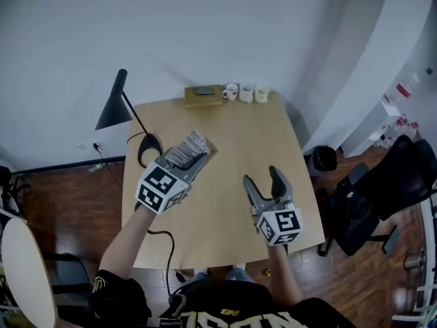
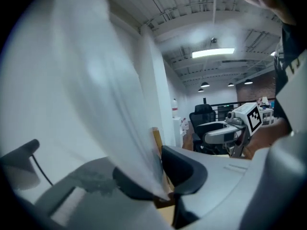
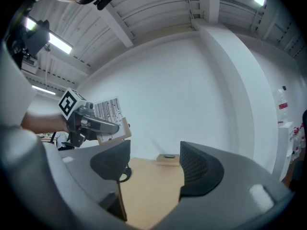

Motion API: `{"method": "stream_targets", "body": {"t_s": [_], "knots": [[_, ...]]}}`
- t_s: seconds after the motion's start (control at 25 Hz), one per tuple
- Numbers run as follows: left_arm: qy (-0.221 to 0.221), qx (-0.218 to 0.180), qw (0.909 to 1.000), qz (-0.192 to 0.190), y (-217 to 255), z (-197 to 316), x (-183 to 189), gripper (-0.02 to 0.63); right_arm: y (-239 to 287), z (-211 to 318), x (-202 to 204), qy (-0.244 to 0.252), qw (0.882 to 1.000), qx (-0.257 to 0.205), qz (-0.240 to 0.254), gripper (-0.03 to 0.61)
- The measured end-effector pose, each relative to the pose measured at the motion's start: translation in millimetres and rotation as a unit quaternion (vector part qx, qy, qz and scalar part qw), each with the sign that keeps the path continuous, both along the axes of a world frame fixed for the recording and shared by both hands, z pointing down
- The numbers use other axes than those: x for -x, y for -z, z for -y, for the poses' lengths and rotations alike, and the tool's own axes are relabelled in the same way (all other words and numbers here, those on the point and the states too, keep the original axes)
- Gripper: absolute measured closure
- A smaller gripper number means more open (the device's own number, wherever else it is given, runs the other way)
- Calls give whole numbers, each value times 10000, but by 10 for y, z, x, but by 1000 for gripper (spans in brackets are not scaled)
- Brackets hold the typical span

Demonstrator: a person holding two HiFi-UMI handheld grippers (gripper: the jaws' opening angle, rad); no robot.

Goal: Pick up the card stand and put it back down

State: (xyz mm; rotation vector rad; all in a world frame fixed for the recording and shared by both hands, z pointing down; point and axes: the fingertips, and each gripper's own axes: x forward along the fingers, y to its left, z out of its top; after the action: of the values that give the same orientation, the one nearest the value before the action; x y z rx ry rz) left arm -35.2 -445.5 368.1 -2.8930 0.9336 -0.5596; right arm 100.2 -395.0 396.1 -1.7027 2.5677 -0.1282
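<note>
While the left gripper (image 1: pixel 186 161) clamps the card stand (image 1: pixel 194 142) aloft near the left edge of the table (image 1: pixel 239 132) beside the lamp (image 1: pixel 117 104), the right gripper (image 1: pixel 261 178) gapes empty over bare wood

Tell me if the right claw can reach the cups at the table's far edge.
Probably yes: the right claw is open and empty, and the tabletop between it and the cups is bare; the left claw holds the card stand aside.

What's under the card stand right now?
Tabletop shows around it. The card stand, held up in the left gripper, and that gripper hide the spot directly below.
</note>
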Motion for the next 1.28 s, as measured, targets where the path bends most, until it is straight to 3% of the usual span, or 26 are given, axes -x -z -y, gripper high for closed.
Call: {"method": "stream_targets", "body": {"t_s": [0.12, 0.32, 0.64, 0.76, 0.92, 1.08, 1.28], "knots": [[662, -233, 9973, -208, 25, -157, 374, 563, 110, -80, 207, 134, 9998, -143, -32, 253], [1608, -373, 9851, -477, -8, -474, 916, 563, 205, -224, 491, 217, 9995, -238, -20, 253], [2424, -685, 9667, -448, -101, -833, 1490, 561, 186, -450, 944, 183, 9997, -161, -43, 253], [2470, -748, 9645, -561, -139, -939, 1622, 561, 153, -589, 1076, 73, 9999, -99, -61, 253], [2297, -635, 9683, -747, -299, -1085, 1697, 561, 53, -806, 1135, -184, 9998, -17, -113, 256], [1940, -534, 9767, -744, -450, -1276, 1588, 561, -97, -999, 1074, -398, 9991, 111, -137, 256], [1805, -553, 9786, -824, -457, -1587, 1392, 561, -30, -1273, 992, -398, 9992, -32, -100, 258]]}}
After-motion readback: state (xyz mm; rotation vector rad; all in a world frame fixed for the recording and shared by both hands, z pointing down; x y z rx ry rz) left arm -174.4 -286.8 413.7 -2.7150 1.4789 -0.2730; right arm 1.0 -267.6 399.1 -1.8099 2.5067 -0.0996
